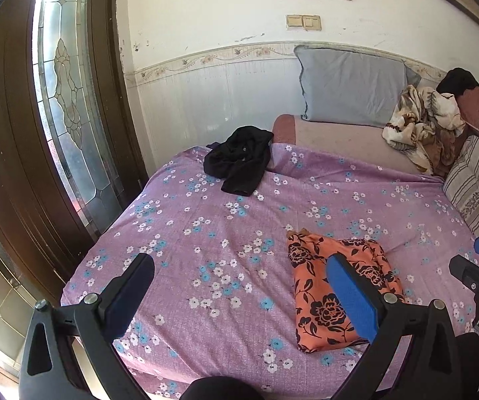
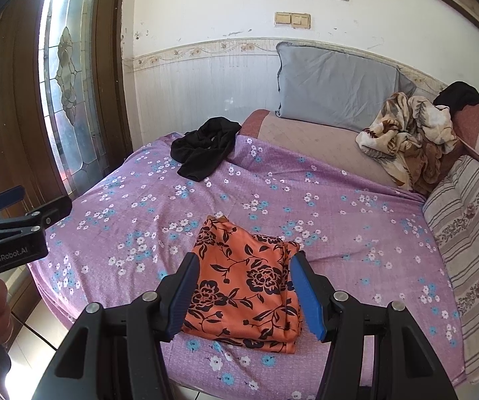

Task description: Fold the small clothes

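A folded orange garment with black flowers [image 2: 239, 283] lies flat near the front edge of the bed. My right gripper [image 2: 244, 256] hovers just in front of it, open about halfway. Its two fingers frame the garment without pressing on it. My left gripper [image 1: 239, 258] stands wide open and empty over the purple sheet. The orange garment [image 1: 326, 286] lies behind its right finger. A crumpled black garment [image 1: 239, 163] rests at the far left corner of the sheet and shows as the black garment [image 2: 203, 153] in the right wrist view. The other gripper appears at the edge of each view: right gripper [image 1: 472, 256], left gripper [image 2: 36, 201].
The bed carries a purple flowered sheet [image 2: 339, 220]. A grey pillow [image 2: 336, 83] leans on the back wall. A rumpled beige blanket [image 2: 406, 133] and a striped cushion [image 2: 466, 233] lie on the right. A wooden door with leaded glass [image 2: 63, 83] stands on the left.
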`<state>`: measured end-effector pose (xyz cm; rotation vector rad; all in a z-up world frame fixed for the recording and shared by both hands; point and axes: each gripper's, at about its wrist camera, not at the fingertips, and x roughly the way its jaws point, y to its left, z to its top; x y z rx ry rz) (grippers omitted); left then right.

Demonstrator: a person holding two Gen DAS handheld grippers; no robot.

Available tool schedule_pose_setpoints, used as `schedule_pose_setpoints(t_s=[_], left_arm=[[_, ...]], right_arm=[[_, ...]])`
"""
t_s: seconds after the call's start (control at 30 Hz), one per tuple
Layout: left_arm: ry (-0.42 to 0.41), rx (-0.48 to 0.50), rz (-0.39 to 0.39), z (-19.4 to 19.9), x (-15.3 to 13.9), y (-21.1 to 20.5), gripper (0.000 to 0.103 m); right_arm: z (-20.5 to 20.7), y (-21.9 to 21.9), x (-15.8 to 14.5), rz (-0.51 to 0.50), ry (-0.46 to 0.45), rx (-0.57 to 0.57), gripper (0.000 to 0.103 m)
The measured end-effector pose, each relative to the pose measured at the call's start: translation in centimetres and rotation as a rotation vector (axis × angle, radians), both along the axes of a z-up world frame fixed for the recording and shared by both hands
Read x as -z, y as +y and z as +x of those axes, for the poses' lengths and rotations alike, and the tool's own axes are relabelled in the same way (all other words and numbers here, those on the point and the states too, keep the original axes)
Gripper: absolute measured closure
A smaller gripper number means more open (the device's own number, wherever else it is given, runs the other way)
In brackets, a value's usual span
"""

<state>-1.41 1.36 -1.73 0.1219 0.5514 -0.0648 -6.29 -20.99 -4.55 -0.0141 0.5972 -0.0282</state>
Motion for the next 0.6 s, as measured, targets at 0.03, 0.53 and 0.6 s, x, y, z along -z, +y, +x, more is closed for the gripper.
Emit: schedule_pose_setpoints(t_s=[0.03,0.53,0.6], left_arm=[[-0.001,0.007,0.001,0.0,0.0,-0.3,0.000],[0.054,0.086,0.022,-0.3,2.9,-3.6,0.000],[0.069,0.104,0.022,-0.3,3.8,-3.8,0.000]], right_arm=[[0.0,-0.2,-0.1,-0.001,-0.002,0.003,0.042],[0.1,-2.7,1.3,0.016,0.035,0.070,0.042],[0.2,-2.9,1.7,0.022,0.033,0.072,0.042]])
